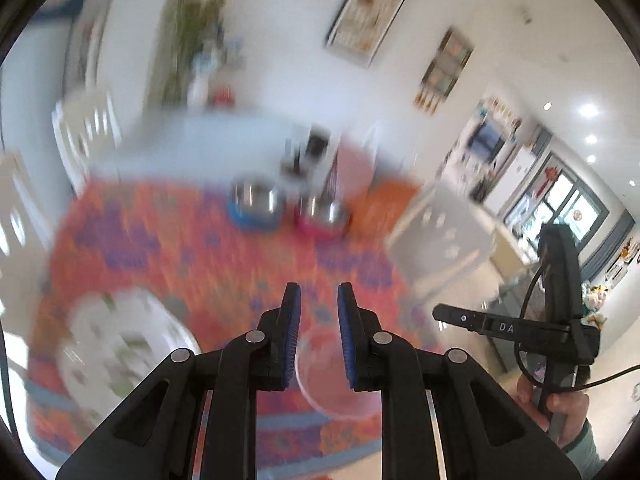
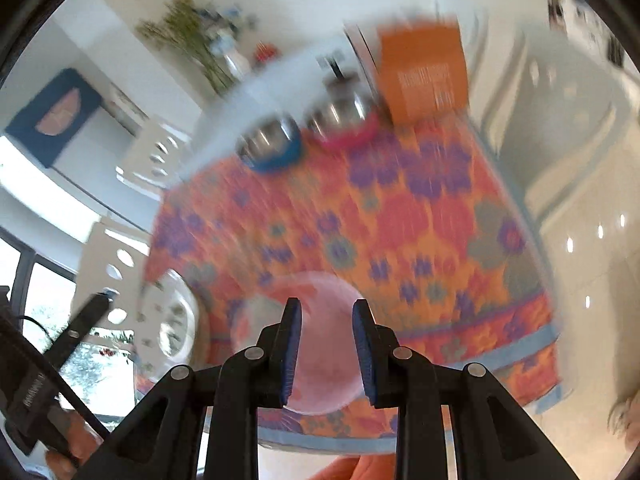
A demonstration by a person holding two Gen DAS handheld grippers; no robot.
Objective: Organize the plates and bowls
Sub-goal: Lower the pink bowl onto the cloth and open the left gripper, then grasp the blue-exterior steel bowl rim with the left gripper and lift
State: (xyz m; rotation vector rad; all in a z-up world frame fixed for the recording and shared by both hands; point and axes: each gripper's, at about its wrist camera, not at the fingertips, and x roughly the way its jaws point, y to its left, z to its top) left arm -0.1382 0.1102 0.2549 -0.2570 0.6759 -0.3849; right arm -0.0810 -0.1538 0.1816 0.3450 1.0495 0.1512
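Both views are motion-blurred. A pink plate [image 1: 324, 368] lies at the near edge of the flowered tablecloth [image 1: 200, 240], below my left gripper [image 1: 319, 292], which is open and empty. The pink plate [image 2: 324, 360] also sits under my right gripper [image 2: 326, 308], open and empty. A white patterned plate [image 1: 116, 344] lies at the near left and shows in the right wrist view [image 2: 176, 320]. Two steel bowls, one blue-based [image 1: 254, 204] and one pink-based [image 1: 322, 216], stand at the far side; they also show in the right wrist view, blue-based [image 2: 272, 148] and pink-based [image 2: 344, 120].
An orange box [image 2: 424, 72] stands beside the bowls at the far right corner. A dark rack [image 1: 308, 152] is behind the bowls. White chairs [image 1: 84, 128] stand around the table. The other hand-held gripper [image 1: 560, 308] is at the right.
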